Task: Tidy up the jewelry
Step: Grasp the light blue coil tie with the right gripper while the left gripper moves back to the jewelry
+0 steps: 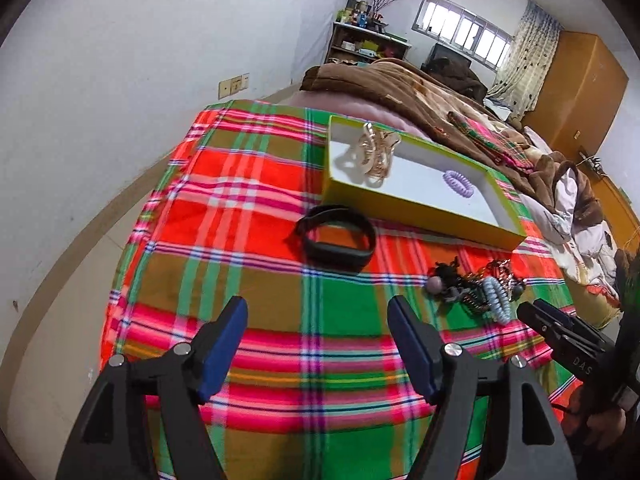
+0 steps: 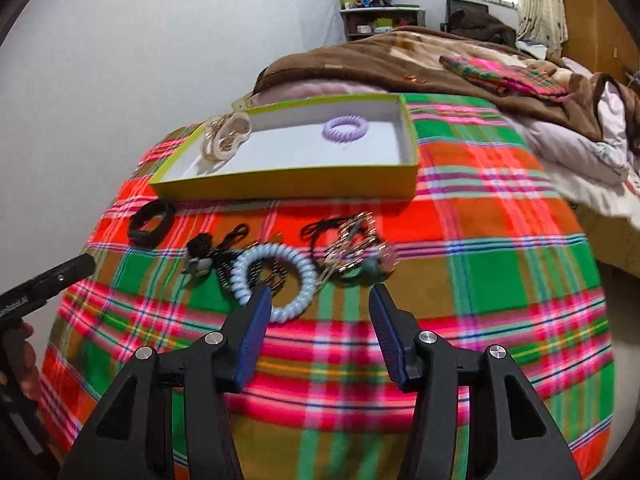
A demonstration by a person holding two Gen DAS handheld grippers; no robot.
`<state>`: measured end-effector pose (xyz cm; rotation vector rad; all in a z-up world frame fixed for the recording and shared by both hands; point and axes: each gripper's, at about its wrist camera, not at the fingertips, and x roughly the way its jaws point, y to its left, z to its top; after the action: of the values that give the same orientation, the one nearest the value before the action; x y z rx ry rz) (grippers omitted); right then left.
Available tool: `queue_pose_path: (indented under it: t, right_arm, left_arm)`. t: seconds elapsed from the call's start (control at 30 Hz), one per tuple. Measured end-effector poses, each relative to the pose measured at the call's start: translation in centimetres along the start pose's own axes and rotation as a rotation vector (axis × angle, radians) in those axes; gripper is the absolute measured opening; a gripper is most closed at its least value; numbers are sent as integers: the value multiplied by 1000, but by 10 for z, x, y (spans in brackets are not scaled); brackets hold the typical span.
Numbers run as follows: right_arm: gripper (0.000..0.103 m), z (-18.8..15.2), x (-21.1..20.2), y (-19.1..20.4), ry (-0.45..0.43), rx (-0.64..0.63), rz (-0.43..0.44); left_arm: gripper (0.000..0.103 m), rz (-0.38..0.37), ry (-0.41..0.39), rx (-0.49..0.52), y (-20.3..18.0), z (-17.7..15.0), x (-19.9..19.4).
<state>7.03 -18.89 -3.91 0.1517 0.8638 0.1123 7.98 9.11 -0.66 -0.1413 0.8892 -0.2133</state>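
- On the bed, the right gripper is wide open, one finger touching the blue hair tie
- Left gripper is wide open, holding nothing
- Next, I think: pinch the tie, drop it in the box

Two spiral ties (lilac, blue); one claw clip; one black band; one box.

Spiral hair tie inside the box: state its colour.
Pale lilac spiral hair tie, clearest in the right wrist view, lying in the box.
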Motion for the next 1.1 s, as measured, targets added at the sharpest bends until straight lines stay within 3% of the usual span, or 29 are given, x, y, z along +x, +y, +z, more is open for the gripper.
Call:
queue_pose_path:
  t: [0.27, 1.0, 1.1]
  right_arm:
    - [40, -3, 10, 13, 12, -3, -2]
    - [39, 7, 24, 3, 40, 87, 99]
    - [25, 7, 25, 2, 42, 87, 78]
  left_arm:
    - [74, 6, -6, 6, 6, -1, -1]
    - [74, 11, 10, 24, 2, 13, 14]
    - [74, 18, 16, 26, 3, 14, 17]
